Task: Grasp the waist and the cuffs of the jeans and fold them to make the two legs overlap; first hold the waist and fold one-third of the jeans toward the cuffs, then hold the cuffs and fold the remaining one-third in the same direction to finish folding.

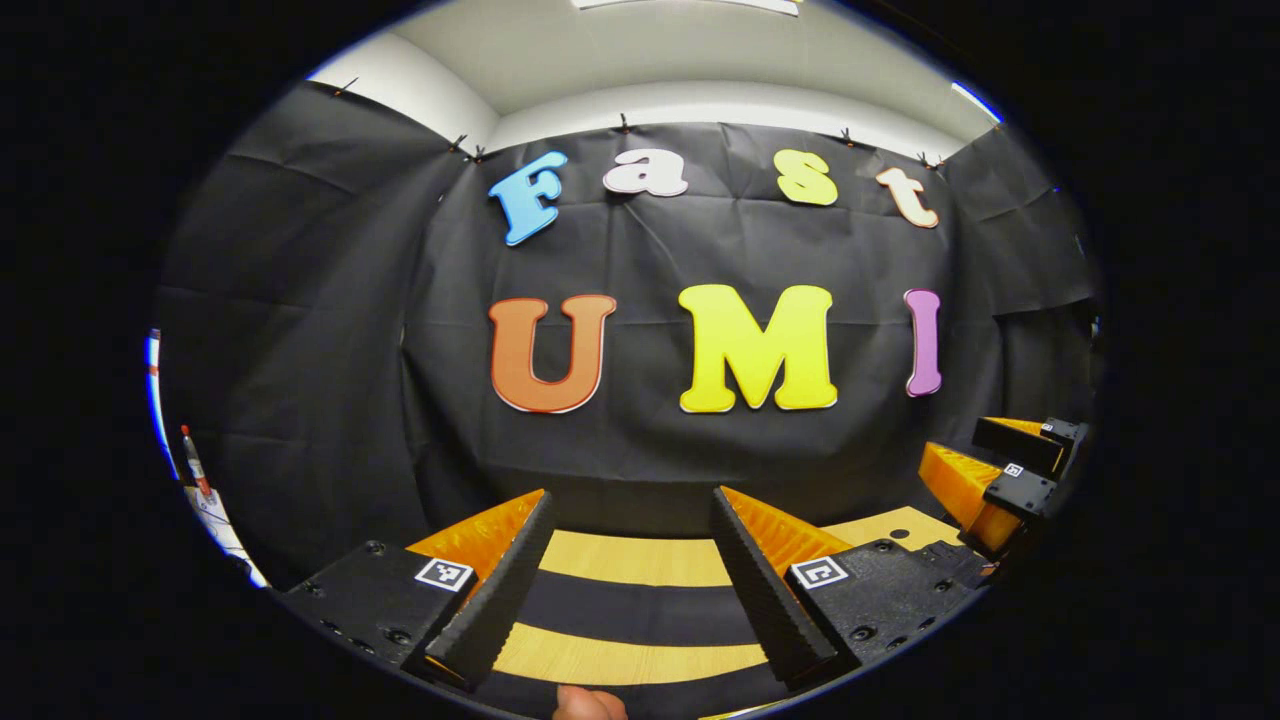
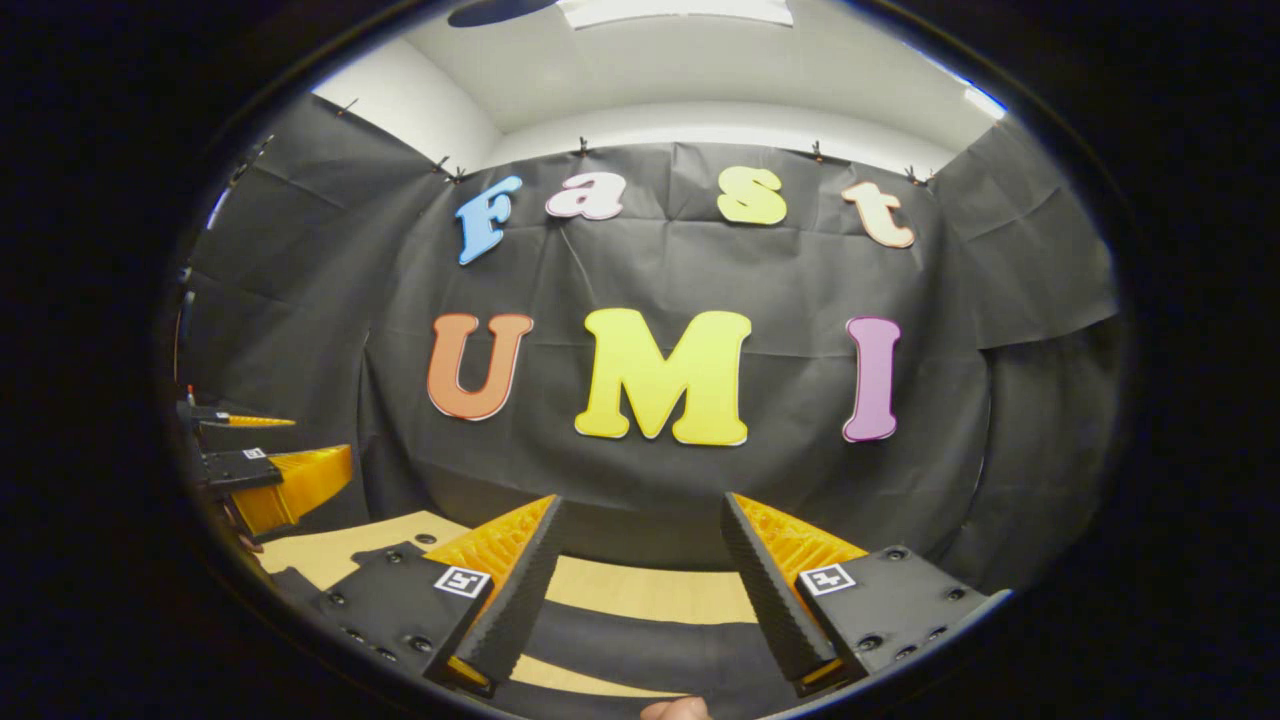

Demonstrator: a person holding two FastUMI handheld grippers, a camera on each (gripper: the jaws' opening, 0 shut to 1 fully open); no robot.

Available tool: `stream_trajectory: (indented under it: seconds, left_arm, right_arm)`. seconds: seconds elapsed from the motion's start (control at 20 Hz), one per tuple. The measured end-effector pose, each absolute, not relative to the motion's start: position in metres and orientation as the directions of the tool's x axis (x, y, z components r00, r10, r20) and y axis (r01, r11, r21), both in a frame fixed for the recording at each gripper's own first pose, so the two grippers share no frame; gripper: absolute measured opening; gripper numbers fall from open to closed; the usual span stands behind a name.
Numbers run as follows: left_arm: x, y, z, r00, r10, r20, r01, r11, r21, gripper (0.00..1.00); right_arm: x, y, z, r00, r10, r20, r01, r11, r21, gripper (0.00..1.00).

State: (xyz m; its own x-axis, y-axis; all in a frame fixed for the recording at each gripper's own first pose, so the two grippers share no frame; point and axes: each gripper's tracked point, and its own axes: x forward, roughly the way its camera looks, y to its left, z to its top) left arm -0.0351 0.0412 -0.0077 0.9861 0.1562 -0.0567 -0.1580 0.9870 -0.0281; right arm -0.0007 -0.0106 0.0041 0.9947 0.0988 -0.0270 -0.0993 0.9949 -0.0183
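both tongs [image 1: 630, 600] [image 2: 640, 600] gape; dark cloth [image 1: 640, 610] below, mostly hidden.

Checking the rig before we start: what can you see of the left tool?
The left tool has two black, ribbed-faced fingers backed by orange ridged plastic, on black screwed mounts carrying square black-and-white markers. It is open, fingers wide apart, pointing at the black cloth wall above a wood-coloured table crossed by dark bands. It grips nothing.

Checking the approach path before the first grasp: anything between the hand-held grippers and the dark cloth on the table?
Nothing visible. The left hand-held gripper and right hand-held gripper are open above the light wooden table, with bands of dark cloth lying bare below their fingers. Whether that cloth is the jeans is unclear.
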Motion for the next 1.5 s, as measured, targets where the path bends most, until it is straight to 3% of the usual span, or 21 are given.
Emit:
stream_trajectory:
  seconds: [0.1,0.2,0.25,0.35,0.6,0.9,1.05,1.25,1.5]
  left_arm:
    - [-0.049,0.060,-0.019,0.976,0.186,-0.113,-0.195,0.978,-0.072,0.99]
    - [-0.068,0.083,-0.047,0.953,0.214,-0.214,-0.252,0.953,-0.170,0.99]
    - [-0.079,0.095,-0.062,0.936,0.228,-0.269,-0.290,0.932,-0.217,0.99]
    - [-0.103,0.119,-0.098,0.891,0.245,-0.381,-0.378,0.866,-0.328,1.00]
    - [-0.176,0.170,-0.184,0.754,0.180,-0.631,-0.605,0.565,-0.562,0.99]
    - [-0.244,0.198,-0.246,0.629,0.083,-0.773,-0.774,0.160,-0.613,0.99]
    - [-0.263,0.198,-0.258,0.579,0.032,-0.815,-0.814,-0.042,-0.580,0.99]
    - [-0.271,0.207,-0.274,0.521,0.041,-0.852,-0.851,-0.047,-0.523,0.99]
    - [-0.253,0.216,-0.277,0.542,0.031,-0.840,-0.838,-0.055,-0.543,1.00]
  right_arm:
    - [0.001,-0.015,0.001,0.995,0.098,-0.032,-0.099,0.995,-0.020,0.96]
    - [0.003,-0.017,-0.006,0.994,0.097,-0.047,-0.098,0.995,-0.015,0.93]
    - [0.003,-0.019,-0.010,0.994,0.095,-0.059,-0.096,0.995,-0.013,0.99]
    - [0.006,-0.022,-0.015,0.993,0.092,-0.072,-0.093,0.996,-0.013,0.96]
    - [0.013,-0.024,-0.020,0.992,0.090,-0.089,-0.093,0.995,-0.038,0.93]
    - [0.021,-0.028,-0.024,0.992,0.069,-0.105,-0.075,0.996,-0.051,0.96]
    - [0.025,-0.031,-0.023,0.993,0.056,-0.108,-0.063,0.996,-0.068,0.93]
    - [0.026,-0.039,-0.024,0.993,0.019,-0.115,-0.028,0.997,-0.076,0.96]
    - [0.028,-0.055,-0.029,0.989,-0.052,-0.138,0.043,0.997,-0.068,0.93]
